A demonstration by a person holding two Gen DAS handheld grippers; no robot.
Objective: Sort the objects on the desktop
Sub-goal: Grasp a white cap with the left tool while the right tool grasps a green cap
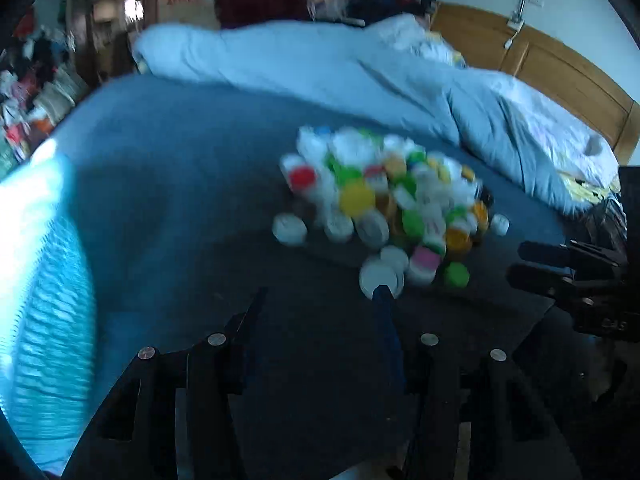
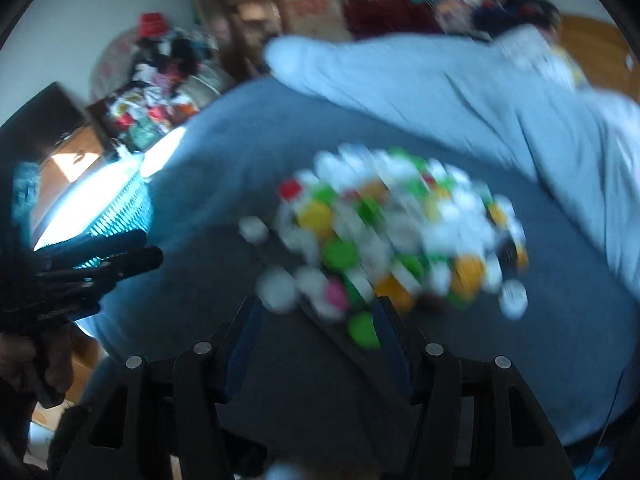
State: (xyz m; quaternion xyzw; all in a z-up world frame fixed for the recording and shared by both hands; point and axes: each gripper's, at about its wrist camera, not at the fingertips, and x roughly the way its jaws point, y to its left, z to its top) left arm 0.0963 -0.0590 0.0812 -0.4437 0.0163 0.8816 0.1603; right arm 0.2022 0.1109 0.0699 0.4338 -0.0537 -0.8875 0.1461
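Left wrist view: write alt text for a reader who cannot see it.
A blurred pile of bottle caps, mostly white with green, yellow, orange, red and pink ones, lies on a blue bedsheet. The open left gripper points toward it, holding nothing. A rumpled pale blue duvet lies behind, and the right gripper enters at the right edge.

Bare bedsheet [image 1: 180, 168] lies left of cap pile [image 1: 384, 204].

Bedroom surroundings — non-task items.
Pale blue duvet [image 1: 320, 68] bunched at 12 o'clock; wooden headboard [image 1: 560, 76] at 2 o'clock; cyan woven basket [image 1: 44, 280] at 9 o'clock — dark blue bedsheet [image 1: 168, 152] beneath.
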